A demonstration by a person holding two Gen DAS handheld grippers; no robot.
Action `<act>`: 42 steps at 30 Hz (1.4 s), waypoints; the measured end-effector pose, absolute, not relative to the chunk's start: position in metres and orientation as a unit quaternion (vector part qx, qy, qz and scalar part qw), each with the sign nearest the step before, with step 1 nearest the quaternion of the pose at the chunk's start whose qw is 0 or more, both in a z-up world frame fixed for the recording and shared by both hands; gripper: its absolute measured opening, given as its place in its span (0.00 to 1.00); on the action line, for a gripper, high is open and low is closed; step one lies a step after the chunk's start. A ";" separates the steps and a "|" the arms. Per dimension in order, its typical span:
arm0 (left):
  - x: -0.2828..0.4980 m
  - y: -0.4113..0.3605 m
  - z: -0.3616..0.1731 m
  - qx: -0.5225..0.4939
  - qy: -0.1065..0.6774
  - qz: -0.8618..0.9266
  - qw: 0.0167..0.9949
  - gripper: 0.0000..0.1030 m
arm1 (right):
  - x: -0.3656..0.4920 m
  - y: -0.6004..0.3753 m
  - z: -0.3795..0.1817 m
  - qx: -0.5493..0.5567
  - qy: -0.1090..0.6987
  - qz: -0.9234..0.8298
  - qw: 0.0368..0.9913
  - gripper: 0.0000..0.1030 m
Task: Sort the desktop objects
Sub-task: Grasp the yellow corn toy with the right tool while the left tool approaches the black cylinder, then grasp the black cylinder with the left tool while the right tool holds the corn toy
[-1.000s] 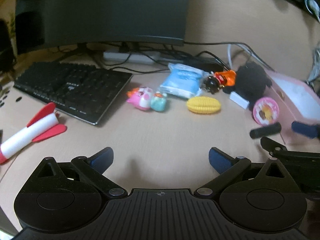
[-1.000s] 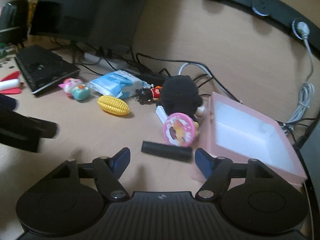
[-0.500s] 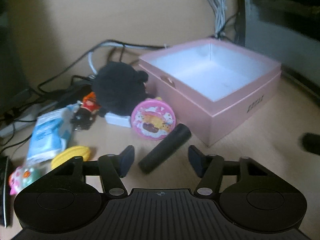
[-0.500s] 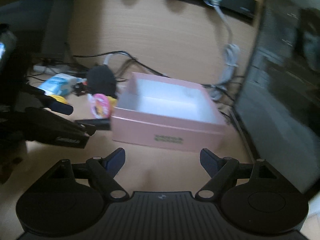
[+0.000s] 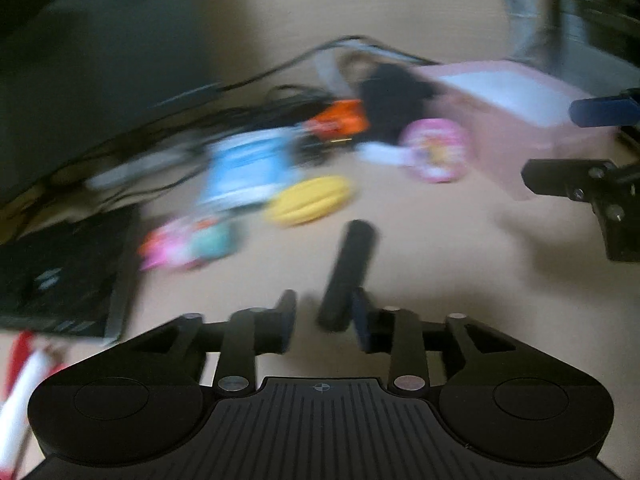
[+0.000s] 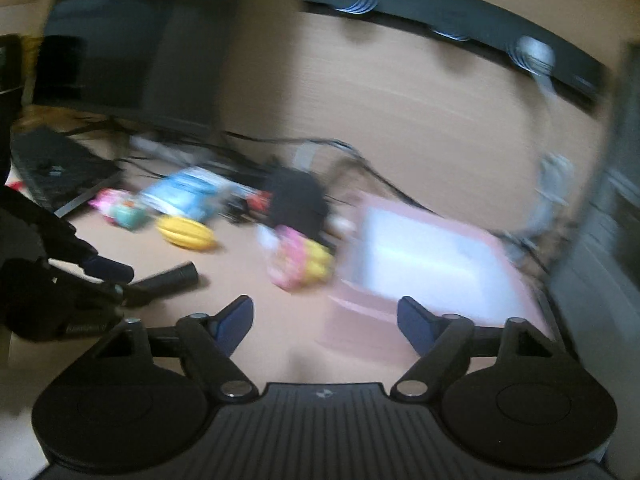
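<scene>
Both views are motion-blurred. A black cylinder lies on the desk with its near end between the fingers of my left gripper. The jaws are closing: the right pad touches the cylinder, and a gap shows at the left pad. From the right wrist view, the cylinder sticks out of the left gripper. My right gripper hovers in front of the open pink box, its jaws closing with nothing between them. One of its blue fingertips shows by the pink box.
A yellow corn toy, blue tissue pack, pink round tin, black plush, orange figure and pink toy lie beyond. The keyboard, monitor and rocket are at the left.
The left jaws narrowed around the black cylinder, and that view swung left, away from the box. The right view also swung left, and its jaws drew in a little.
</scene>
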State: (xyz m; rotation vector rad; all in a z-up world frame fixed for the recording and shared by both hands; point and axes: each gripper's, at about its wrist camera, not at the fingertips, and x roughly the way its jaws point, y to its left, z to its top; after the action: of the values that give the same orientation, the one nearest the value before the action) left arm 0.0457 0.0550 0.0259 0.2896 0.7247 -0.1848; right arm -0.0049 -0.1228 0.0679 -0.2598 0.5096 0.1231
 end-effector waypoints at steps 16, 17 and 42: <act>0.043 0.127 0.030 0.004 0.383 -0.014 0.924 0.82 | 0.141 -0.014 0.020 -0.042 0.363 0.130 0.922 0.70; 0.047 0.125 0.030 -0.002 0.383 -0.019 0.924 0.82 | 0.144 -0.016 0.019 -0.038 0.368 0.134 0.919 0.62; 0.023 0.052 0.031 0.138 0.346 -0.127 0.919 0.56 | 0.015 -0.144 0.039 -0.044 0.361 0.081 0.928 0.62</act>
State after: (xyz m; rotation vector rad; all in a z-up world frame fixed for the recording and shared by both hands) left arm 0.0233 0.0517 0.0314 0.2838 0.7103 -0.2605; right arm 0.0146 -0.1442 0.0392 -0.0896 0.7401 0.1653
